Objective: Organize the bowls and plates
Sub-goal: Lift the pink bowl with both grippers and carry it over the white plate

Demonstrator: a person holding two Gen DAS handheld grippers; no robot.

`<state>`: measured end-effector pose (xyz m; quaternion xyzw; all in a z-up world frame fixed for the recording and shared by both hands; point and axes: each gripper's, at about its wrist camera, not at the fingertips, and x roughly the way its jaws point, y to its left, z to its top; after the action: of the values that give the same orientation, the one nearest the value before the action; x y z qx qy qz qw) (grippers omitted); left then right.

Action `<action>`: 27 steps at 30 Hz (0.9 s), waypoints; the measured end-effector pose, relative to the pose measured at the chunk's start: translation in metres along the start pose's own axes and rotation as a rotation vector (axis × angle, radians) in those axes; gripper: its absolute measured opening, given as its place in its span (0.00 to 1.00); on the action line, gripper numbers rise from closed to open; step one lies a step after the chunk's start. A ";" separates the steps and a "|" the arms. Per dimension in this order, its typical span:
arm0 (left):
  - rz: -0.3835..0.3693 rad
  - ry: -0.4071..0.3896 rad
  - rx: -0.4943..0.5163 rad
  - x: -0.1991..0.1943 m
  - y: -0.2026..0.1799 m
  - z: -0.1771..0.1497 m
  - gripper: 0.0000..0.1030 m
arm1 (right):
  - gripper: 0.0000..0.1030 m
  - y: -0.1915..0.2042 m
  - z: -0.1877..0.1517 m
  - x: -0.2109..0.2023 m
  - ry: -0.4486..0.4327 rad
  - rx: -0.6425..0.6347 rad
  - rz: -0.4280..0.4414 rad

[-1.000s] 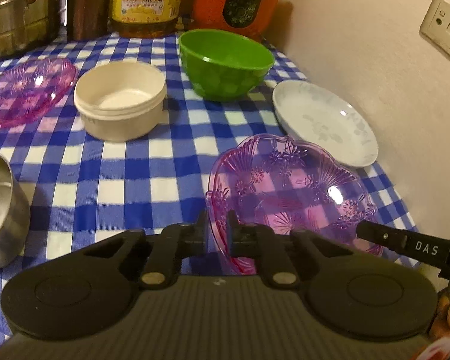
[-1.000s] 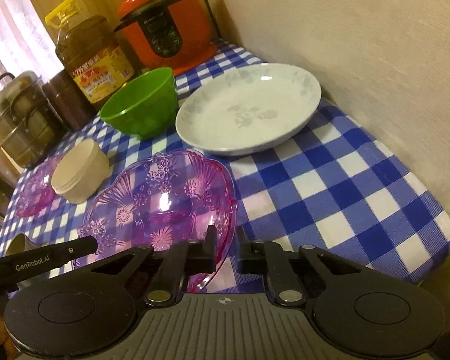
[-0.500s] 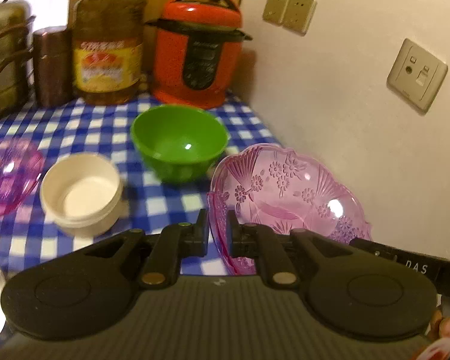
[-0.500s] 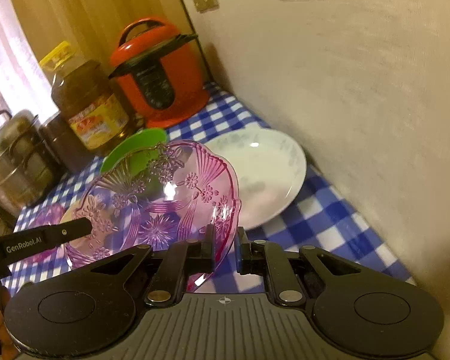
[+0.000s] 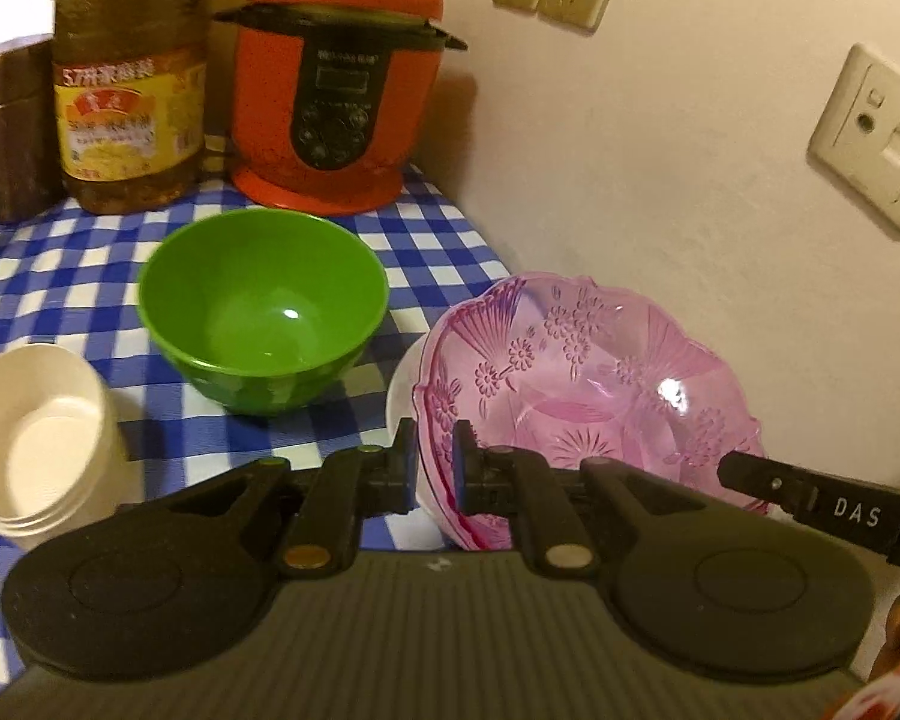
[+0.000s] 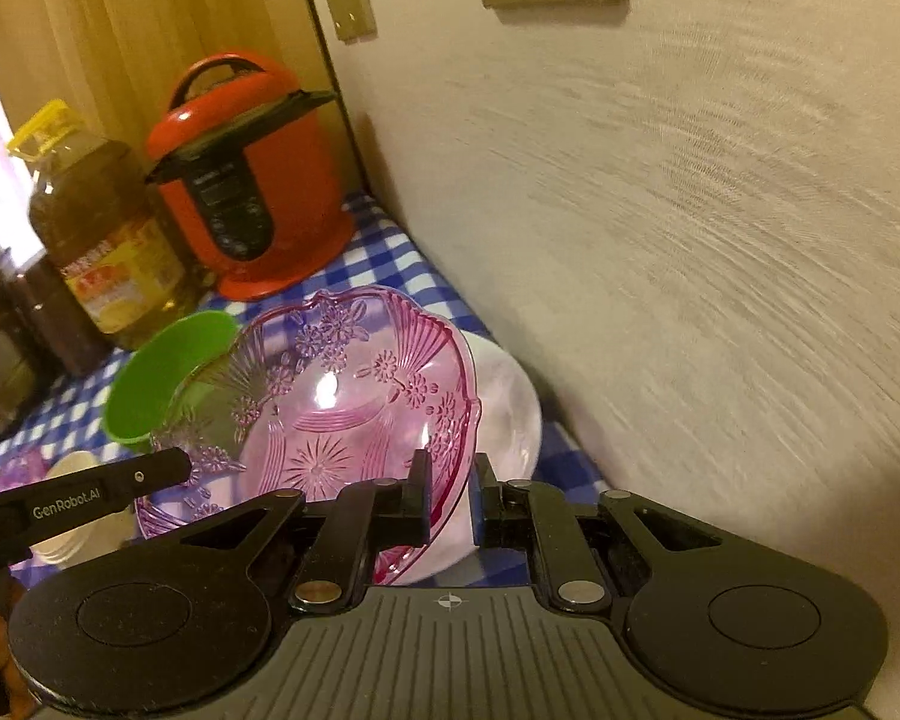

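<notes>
Lifted over the white plate (image 6: 510, 408), pink dish (image 5: 594, 384) stays pinched by both claws (image 5: 433, 468) (image 6: 450, 498).

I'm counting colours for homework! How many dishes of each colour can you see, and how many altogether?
Pink dishes: 2, one pinched at its rim by both the left gripper and right gripper, one farther off
Green bowl: 1
Cream bowl: 1
White plate: 1
Total: 5

White ceramic plate (image 6: 510, 414) mostly hidden behind pink patterned glass dish (image 6: 354, 414). Cream plastic bowl (image 5: 27, 444) cut by left edge. Wall (image 6: 690, 240) motion-blurred.
</notes>
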<state>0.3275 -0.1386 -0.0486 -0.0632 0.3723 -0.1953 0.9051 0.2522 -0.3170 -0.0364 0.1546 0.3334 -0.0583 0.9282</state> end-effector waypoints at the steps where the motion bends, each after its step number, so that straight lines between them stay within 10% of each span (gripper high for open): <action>1: 0.001 0.000 0.007 0.005 -0.001 0.000 0.10 | 0.12 -0.002 0.000 0.005 0.002 -0.003 -0.005; 27: 0.050 0.017 0.200 0.067 -0.015 -0.013 0.16 | 0.13 -0.012 -0.003 0.068 0.008 -0.154 -0.067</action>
<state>0.3571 -0.1792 -0.0978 0.0383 0.3603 -0.2091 0.9083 0.3006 -0.3279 -0.0847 0.0717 0.3454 -0.0630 0.9336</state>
